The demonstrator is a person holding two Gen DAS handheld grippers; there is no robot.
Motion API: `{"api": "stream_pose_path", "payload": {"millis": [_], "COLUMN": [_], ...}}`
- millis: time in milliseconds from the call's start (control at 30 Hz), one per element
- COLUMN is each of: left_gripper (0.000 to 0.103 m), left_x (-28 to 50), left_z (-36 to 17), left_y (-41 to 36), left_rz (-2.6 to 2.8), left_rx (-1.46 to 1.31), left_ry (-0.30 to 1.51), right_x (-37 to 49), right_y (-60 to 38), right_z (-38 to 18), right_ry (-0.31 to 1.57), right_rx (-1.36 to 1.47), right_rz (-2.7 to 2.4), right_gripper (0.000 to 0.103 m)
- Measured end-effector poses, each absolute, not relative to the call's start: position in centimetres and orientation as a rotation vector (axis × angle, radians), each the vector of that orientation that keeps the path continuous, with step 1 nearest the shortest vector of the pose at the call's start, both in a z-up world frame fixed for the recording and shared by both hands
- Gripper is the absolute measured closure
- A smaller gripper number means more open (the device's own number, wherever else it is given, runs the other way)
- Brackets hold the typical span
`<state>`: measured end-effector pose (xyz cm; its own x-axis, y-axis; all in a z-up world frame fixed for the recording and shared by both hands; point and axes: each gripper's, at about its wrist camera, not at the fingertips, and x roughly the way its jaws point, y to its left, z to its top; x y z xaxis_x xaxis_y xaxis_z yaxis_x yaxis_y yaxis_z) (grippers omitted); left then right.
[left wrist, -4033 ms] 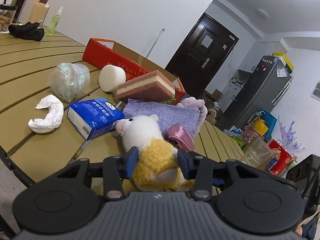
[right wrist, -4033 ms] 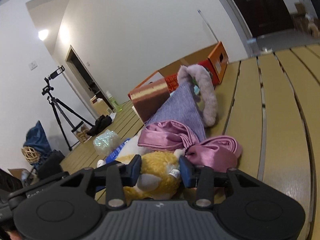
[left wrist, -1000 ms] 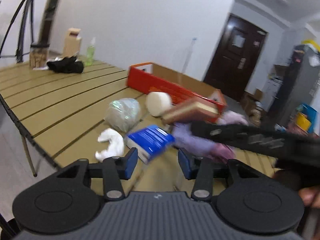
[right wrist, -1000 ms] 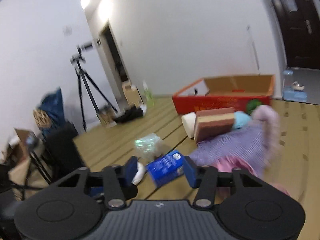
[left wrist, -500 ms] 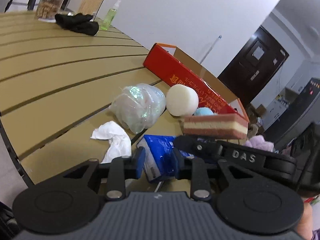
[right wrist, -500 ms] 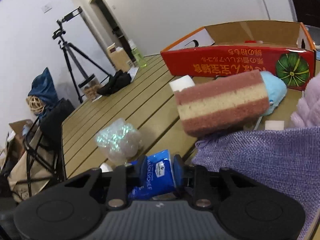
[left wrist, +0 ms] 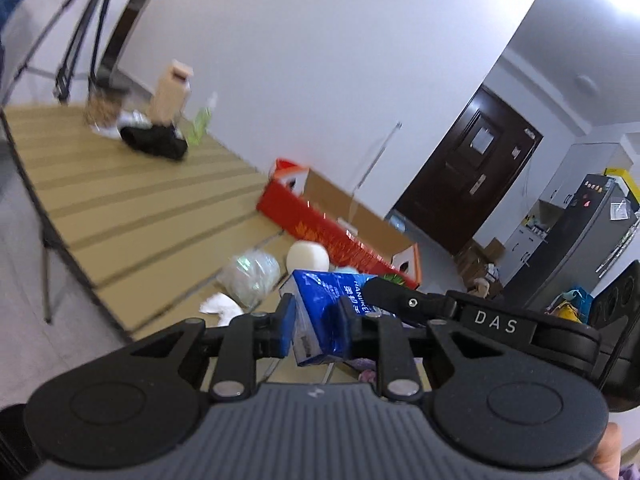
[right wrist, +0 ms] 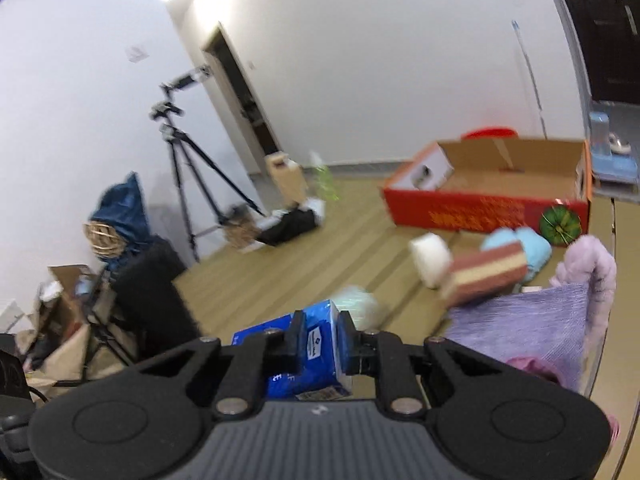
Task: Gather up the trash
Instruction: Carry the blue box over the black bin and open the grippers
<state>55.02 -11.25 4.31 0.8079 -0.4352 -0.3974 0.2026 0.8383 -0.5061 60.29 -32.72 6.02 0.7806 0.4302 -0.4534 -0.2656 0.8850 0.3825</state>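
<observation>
Tissue pack (left wrist: 324, 312), blue, is pinched by both the left gripper (left wrist: 318, 326) and the right gripper (right wrist: 320, 340), raised above the desk (left wrist: 132, 212). Beyond the pack on the desk lie a crumpled tissue (left wrist: 220, 304), a clear plastic wad (left wrist: 252, 276) and a red box (right wrist: 488, 196).

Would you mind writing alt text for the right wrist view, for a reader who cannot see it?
The right gripper is clamped on a blue tissue pack held above a slatted wooden table. Beyond it lie a layered sponge, a white roll, a purple cloth and an open red cardboard box. The image is motion-blurred.
</observation>
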Motion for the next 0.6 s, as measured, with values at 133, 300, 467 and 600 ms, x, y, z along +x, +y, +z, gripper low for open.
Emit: {"api": "stream_pose_path", "payload": {"millis": [133,300,467,600], "left_gripper": [0.081,0.081,0.081,0.081], "left_x": [50.2,45.6,44.5,46.6], "left_z": [6.4,3.5,-4.1,-10.7], "left_y": [-7.5,-1.4,4.0,6.1], "left_rz": [-0.306,-0.231,-0.167,-0.121], "left_rx": [-0.431,-0.444,-0.502,-0.511], "left_ry": [0.497,0.545,0.713,0.861], "right_x": [56.5,53.7,52.5,54.1], "right_y": [-28.3,-21.8,-16.3,-13.4], "right_z": [7.6,4.2,-4.5,-12.1], "right_ry": [0.565,0.653,0.827,0.981], "right_rx": [0.314,0.319,0.324,0.327], "right_rz": [0.441,0.504,0.513,0.477], "right_gripper": [0.088,0.087,0.087,0.087]}}
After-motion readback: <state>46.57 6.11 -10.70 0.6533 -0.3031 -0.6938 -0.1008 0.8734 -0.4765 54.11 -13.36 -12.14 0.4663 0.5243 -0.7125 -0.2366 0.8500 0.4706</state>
